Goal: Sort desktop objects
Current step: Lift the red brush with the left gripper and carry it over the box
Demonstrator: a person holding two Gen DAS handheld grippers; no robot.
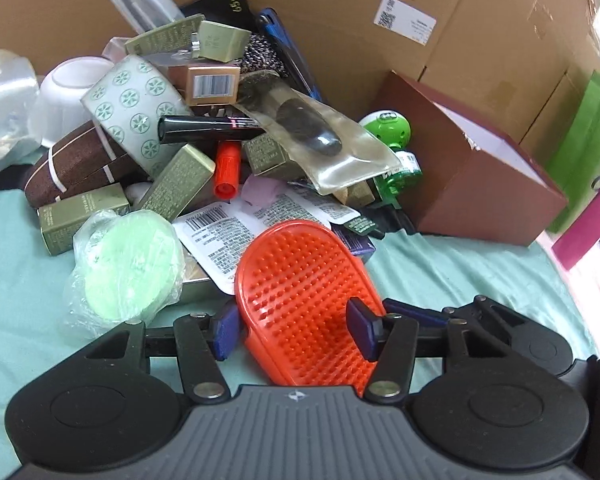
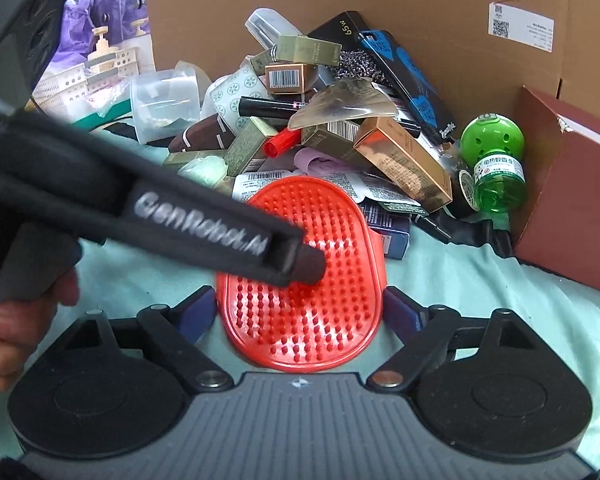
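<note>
An orange nubbed brush pad [image 1: 300, 300] lies tilted at the front of a pile of small boxes, tubes and packets [image 1: 204, 136]. My left gripper [image 1: 296, 330] has its blue pads on either side of the pad, the right pad [image 1: 364, 326] touching its face. In the right wrist view the same pad [image 2: 320, 300] lies between my right gripper's [image 2: 300, 314] fingers, which stand at its two edges. The left gripper's black body [image 2: 180, 216] crosses over the pad there, tip resting on it.
A brown box [image 1: 480, 184] stands at the right, a big cardboard box [image 1: 380, 8] behind the pile. A green bottle [image 2: 496, 164] lies beside the brown box. A green wrapped disc [image 1: 128, 264] lies left of the pad. Teal cloth [image 1: 460, 272] covers the table.
</note>
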